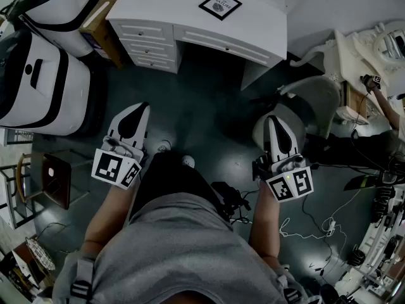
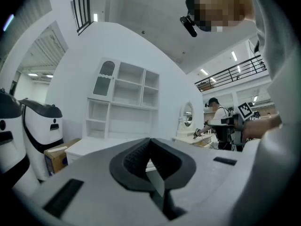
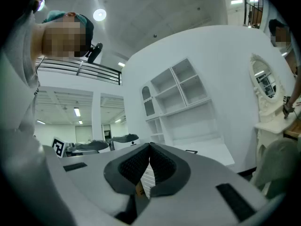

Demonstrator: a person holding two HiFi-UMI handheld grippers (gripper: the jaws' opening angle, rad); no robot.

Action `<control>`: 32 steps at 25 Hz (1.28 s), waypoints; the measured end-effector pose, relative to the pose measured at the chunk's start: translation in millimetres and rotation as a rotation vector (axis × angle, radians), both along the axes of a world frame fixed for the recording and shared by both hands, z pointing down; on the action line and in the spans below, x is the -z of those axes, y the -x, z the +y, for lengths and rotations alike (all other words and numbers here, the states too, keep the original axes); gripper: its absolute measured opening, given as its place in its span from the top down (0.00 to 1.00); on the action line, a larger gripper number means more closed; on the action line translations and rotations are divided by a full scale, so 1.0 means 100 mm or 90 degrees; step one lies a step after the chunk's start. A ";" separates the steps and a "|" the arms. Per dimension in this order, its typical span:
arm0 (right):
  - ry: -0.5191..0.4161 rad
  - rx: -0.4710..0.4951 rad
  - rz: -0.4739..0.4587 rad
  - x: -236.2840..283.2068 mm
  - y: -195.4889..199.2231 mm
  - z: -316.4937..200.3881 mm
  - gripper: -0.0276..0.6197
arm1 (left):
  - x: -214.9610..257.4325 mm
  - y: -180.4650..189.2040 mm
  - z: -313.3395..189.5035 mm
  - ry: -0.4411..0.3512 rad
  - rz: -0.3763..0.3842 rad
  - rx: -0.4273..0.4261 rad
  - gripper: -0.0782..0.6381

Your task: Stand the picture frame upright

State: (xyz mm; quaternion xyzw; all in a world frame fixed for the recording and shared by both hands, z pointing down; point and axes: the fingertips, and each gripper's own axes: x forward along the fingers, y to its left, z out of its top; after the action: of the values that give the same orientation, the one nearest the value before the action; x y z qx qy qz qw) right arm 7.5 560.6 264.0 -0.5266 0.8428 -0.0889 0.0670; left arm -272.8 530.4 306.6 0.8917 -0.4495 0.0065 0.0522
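A black picture frame (image 1: 219, 5) with a white print lies flat on the top of the white desk (image 1: 253, 18), far ahead in the head view. Both grippers hang close to my body over the dark floor, well short of the desk. The left gripper (image 1: 139, 108) is shut with nothing in it; in the left gripper view its jaws (image 2: 149, 144) meet, pointing at the desk and white shelves. The right gripper (image 1: 273, 120) is also shut and empty; in the right gripper view its jaws (image 3: 149, 149) are closed.
The desk has drawers (image 1: 149, 43) on its left side. Large white-and-black machines (image 1: 38, 81) and a cardboard box (image 1: 101, 18) stand at the left. A grey chair (image 1: 319, 97) and a white vanity (image 1: 373, 46) are at the right. Cables (image 1: 316, 223) lie on the floor.
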 end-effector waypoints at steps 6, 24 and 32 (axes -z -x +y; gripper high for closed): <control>0.001 0.016 0.002 -0.06 0.08 0.07 0.91 | -0.01 -0.05 0.00 -0.021 -0.038 -0.008 0.88; 0.032 0.037 -0.047 -0.02 0.19 0.14 0.91 | -0.02 -0.01 0.03 -0.018 -0.047 -0.007 0.88; 0.039 0.018 -0.045 -0.09 0.13 -0.06 0.91 | -0.02 -0.06 -0.20 -0.019 -0.045 -0.019 0.88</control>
State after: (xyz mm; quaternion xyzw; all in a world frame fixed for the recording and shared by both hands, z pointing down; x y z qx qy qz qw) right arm -5.7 555.0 272.6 -0.5128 0.8442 -0.1344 0.0790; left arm -267.2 510.6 308.4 0.8981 -0.4380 0.0323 0.0228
